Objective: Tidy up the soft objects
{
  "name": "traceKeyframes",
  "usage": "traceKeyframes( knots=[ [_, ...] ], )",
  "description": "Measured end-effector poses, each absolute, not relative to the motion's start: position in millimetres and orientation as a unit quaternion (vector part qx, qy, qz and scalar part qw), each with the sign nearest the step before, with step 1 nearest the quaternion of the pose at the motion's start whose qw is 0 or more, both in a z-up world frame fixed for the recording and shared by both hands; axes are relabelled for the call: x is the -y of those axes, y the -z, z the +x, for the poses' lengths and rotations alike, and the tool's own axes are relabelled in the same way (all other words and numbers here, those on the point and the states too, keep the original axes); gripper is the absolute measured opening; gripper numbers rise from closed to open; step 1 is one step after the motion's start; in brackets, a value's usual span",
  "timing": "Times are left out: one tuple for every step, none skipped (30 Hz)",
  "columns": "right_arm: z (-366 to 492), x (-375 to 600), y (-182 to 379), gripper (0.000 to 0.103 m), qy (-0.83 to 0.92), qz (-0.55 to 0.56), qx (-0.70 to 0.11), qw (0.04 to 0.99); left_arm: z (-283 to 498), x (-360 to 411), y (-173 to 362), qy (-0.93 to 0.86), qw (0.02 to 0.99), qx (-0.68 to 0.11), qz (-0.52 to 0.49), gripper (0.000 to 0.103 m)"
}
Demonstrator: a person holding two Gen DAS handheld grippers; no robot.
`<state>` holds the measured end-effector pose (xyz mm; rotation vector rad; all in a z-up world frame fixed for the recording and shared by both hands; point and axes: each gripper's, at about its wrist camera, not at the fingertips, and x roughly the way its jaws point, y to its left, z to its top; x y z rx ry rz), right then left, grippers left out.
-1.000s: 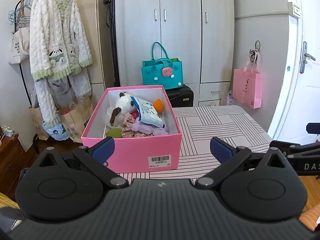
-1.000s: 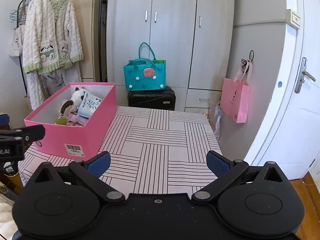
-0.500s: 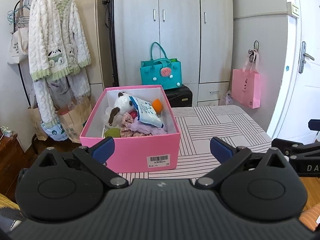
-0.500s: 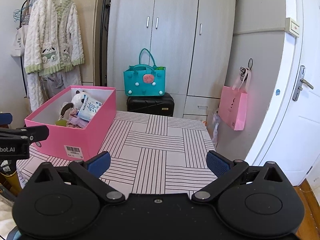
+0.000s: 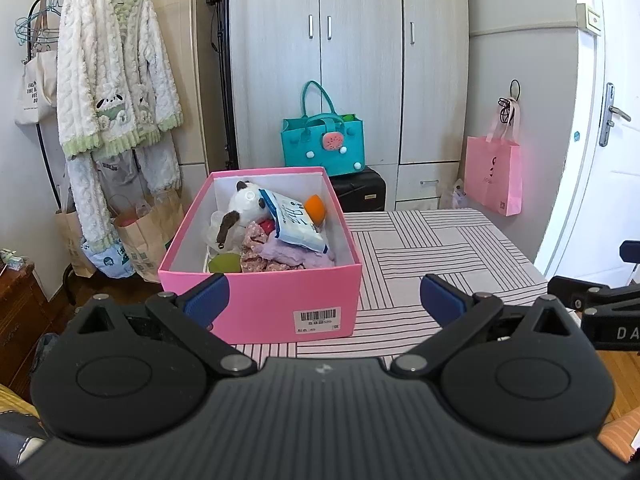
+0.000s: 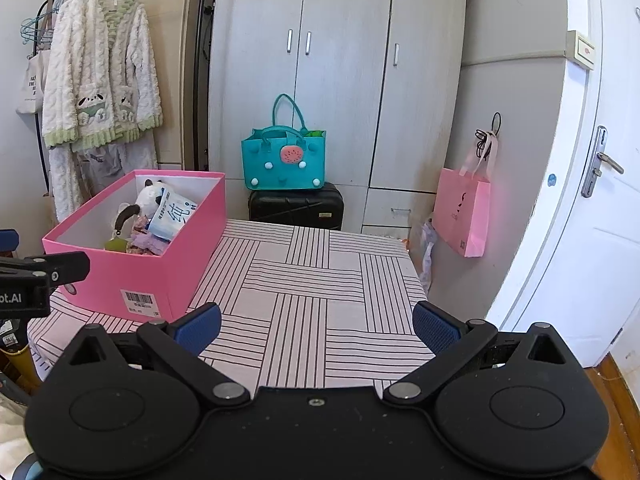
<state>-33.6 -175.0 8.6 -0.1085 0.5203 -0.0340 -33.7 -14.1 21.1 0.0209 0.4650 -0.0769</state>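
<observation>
A pink box (image 5: 264, 300) (image 6: 168, 256) stands on the left part of the striped table (image 6: 312, 280). Inside lie a white plush dog (image 5: 246, 202), a blue-white tissue pack (image 5: 294, 222) (image 6: 172, 214), an orange ball (image 5: 315, 208), purple and floral cloths (image 5: 280, 254) and a green piece (image 5: 224, 263). My left gripper (image 5: 323, 300) hangs open, empty, just in front of the box's near wall. My right gripper (image 6: 316, 326) is open and empty over the table's near edge, right of the box. Each gripper shows at the other view's side edge.
A teal felt bag (image 5: 323, 146) sits on a black suitcase (image 5: 360, 194) before the wardrobe (image 5: 360, 60). A pink paper bag (image 5: 494, 176) hangs at right near a white door (image 6: 600, 200). A fluffy robe (image 5: 114, 84) hangs on a rack at left, paper bags below.
Both grippers have risen and pulled back a little, so the box and table sit lower in view. Both stay open and empty.
</observation>
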Motion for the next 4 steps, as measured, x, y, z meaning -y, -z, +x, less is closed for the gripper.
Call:
traceKeyframes(
  knots=[
    [-33.7,175.2,-8.6,0.103,0.017,-0.053,-0.257,0.965,-33.8,13.5,-21.0,0.038,0.972,-0.23,0.01,0.103],
    [-34.1,175.5,-8.3,0.103,0.017,-0.053,-0.257,0.965,-33.7,13.4,-21.0,0.038,0.972,-0.231,0.009,0.103],
    [-33.5,175.5,-8.3,0.103,0.016,-0.053,-0.257,0.965,-33.7,13.6,-21.1,0.038,0.972,-0.23,0.009,0.103],
    [-33.3,175.8,-8.2,0.103,0.016,-0.053,-0.257,0.965,-33.8,13.6,-21.2,0.038,0.972,-0.23,0.009,0.103]
  ],
)
